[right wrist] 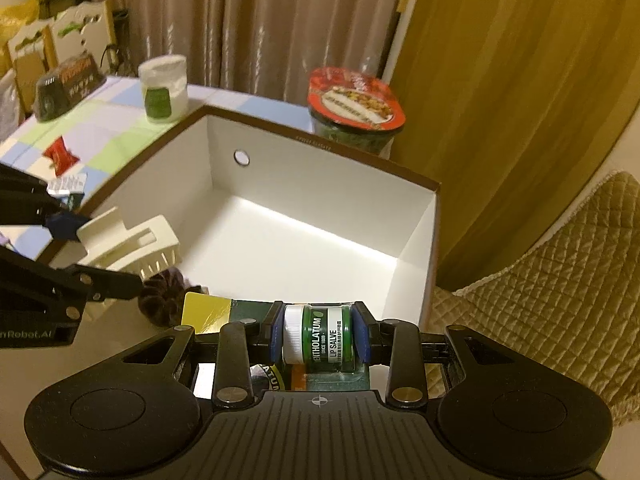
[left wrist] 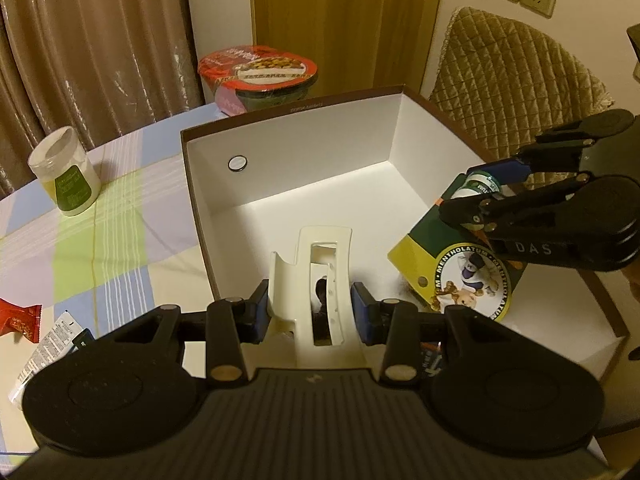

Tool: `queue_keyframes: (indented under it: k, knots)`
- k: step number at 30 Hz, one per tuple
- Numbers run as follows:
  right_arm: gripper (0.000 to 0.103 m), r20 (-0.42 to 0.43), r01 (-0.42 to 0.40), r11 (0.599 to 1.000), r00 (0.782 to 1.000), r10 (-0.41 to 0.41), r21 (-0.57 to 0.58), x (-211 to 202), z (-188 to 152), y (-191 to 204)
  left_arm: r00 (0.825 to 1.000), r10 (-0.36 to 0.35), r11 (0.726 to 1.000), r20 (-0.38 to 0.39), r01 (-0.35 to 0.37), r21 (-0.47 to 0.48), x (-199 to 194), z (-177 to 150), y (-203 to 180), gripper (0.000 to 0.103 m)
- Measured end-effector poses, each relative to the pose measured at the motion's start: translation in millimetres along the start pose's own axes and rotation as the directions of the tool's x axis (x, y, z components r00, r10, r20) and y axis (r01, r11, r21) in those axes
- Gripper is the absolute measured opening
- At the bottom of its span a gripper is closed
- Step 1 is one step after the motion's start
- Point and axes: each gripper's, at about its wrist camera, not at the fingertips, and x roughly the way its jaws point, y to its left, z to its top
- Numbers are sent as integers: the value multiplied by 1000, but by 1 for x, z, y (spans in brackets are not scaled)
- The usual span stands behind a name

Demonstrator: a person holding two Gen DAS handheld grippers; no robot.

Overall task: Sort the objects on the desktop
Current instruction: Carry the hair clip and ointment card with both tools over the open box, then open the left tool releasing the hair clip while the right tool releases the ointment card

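While the left wrist view hides it, the right wrist view shows a dark scrunchie (right wrist: pixel 162 300) at lower left, below the hair claw (right wrist: pixel 132 246). Left gripper (left wrist: pixel 311 312) clamps the cream hair claw, long axis pointing up-frame, over the white box (left wrist: pixel 304 140). Right gripper (right wrist: pixel 318 338) grips the lip salve pack (right wrist: pixel 326 336), jar axis lying across the frame. Both grippers angle downward over the box.

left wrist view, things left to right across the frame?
red candy wrapper → white jar → instant noodle bowl → cream hair claw in the left gripper → Mentholatum lip salve pack held by the right gripper → quilted chair back
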Motion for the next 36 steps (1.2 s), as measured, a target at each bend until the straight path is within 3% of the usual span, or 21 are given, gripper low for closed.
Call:
queue_keyframes:
  k: [18, 36]
  knots:
    - [34, -66, 13, 994, 998, -20, -111, 49, 7, -4, 999, 20, 998, -31, -18, 63, 37, 13, -7, 36]
    - [34, -89, -9, 973, 996, -11, -229, 62, 7, 8, 998, 49, 986, -39, -42, 164, 47, 12, -22, 37]
